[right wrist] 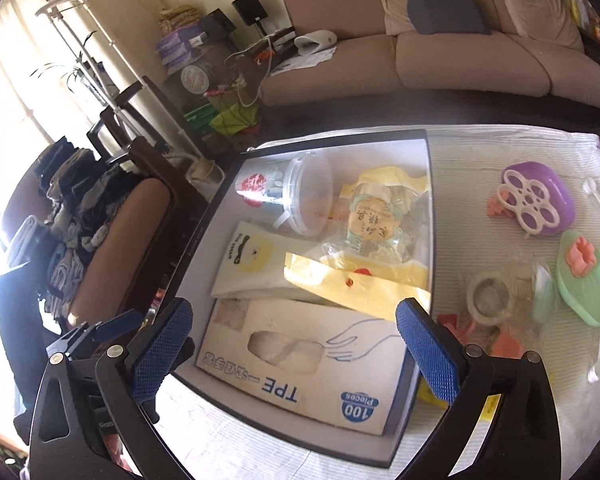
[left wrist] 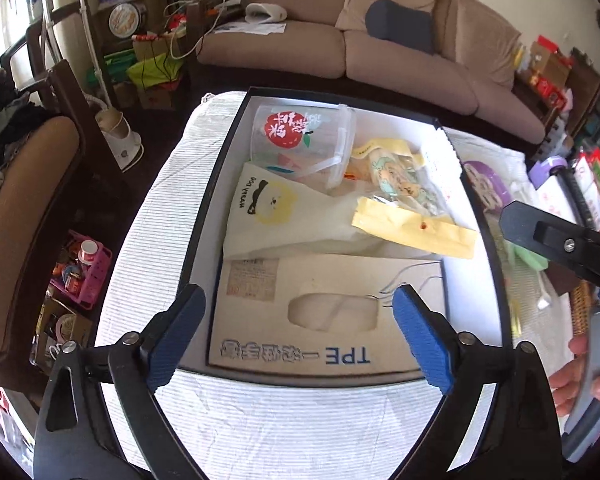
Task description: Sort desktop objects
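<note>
A black-rimmed box (left wrist: 219, 184) (right wrist: 340, 142) lies on the striped tablecloth. It holds a TPE glove box (left wrist: 260, 320) (right wrist: 300, 384), a cream bag (left wrist: 272, 216) (right wrist: 252, 264), a yellow packet (left wrist: 412, 228) (right wrist: 364, 284), a cartoon-print packet (left wrist: 396, 176) (right wrist: 380, 208) and a clear bucket (left wrist: 300, 140) (right wrist: 292, 192). My left gripper (left wrist: 300, 336) hangs open above the glove box with nothing between its pads. My right gripper (right wrist: 294, 344) is also open and empty above the same box. Right of the box lie a purple case (right wrist: 540, 196), a green case (right wrist: 584, 280) and a tape roll (right wrist: 490, 296).
White spoons (right wrist: 598, 196) and orange pieces (right wrist: 500, 344) are scattered on the cloth at the right. A brown chair (left wrist: 24, 216) stands close to the table's left edge. A beige sofa (left wrist: 340, 52) runs along the back. A hand (left wrist: 572, 380) holds the right gripper's grey handle.
</note>
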`<action>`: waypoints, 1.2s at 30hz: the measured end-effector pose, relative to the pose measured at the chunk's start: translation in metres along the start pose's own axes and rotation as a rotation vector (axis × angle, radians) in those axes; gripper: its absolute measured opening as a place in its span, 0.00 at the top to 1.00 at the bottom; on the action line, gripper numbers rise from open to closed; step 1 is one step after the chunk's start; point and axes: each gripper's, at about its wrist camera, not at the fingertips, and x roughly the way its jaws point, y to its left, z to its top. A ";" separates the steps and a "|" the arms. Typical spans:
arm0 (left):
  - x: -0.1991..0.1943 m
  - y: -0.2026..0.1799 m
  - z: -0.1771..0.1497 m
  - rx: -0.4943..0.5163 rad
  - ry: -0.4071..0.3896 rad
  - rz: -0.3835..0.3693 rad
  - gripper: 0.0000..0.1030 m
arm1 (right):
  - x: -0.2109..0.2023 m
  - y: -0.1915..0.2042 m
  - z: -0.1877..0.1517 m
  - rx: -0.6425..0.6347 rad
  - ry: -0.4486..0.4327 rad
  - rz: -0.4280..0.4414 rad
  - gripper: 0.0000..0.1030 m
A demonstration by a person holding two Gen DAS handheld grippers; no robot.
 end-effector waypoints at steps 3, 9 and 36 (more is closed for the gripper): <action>-0.012 -0.005 -0.005 0.018 -0.014 0.014 0.00 | -0.014 0.005 -0.009 -0.017 -0.006 -0.022 0.00; -0.040 -0.012 -0.018 0.047 -0.036 0.025 0.00 | -0.038 0.016 -0.029 -0.057 -0.017 -0.057 0.00; -0.091 -0.110 -0.127 0.212 -0.099 0.061 0.00 | -0.145 -0.057 -0.142 -0.131 -0.072 -0.266 0.00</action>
